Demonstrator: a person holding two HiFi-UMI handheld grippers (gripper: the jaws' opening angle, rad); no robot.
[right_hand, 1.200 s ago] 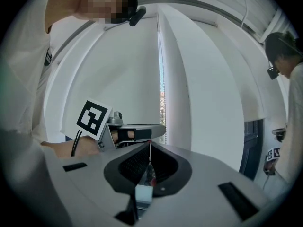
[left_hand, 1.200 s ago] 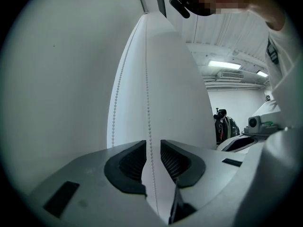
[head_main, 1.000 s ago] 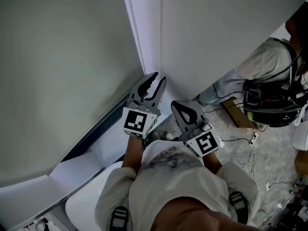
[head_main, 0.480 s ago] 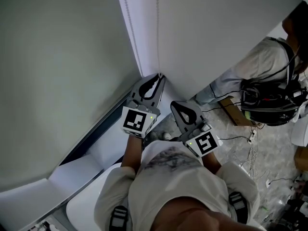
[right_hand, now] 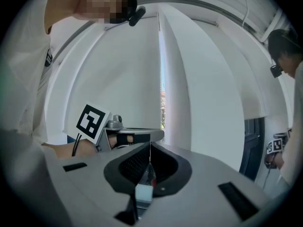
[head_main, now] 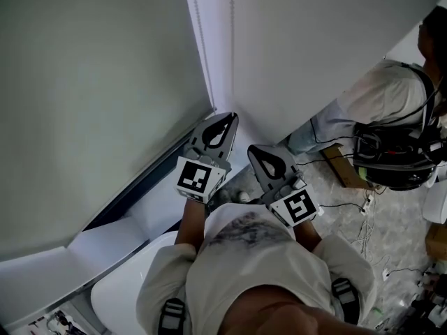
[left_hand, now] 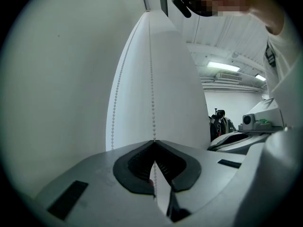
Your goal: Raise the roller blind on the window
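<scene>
The roller blind (head_main: 91, 103) hung low over the window. At its lower right corner, the head view showed the left gripper (head_main: 227, 121) and the right gripper (head_main: 257, 150) side by side. Only the left gripper view showed the left jaws clamped on the bead chain (left_hand: 152, 79). The right gripper view showed its jaws closed and empty.

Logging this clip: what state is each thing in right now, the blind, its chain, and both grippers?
roller blind: lowered, hanging down over the window.
bead chain: hangs in two strands, one of them pinched at the left gripper's tips.
left gripper: shut on the bead chain.
right gripper: shut, with nothing clearly between its jaws.
ceiling lights: on.
</scene>
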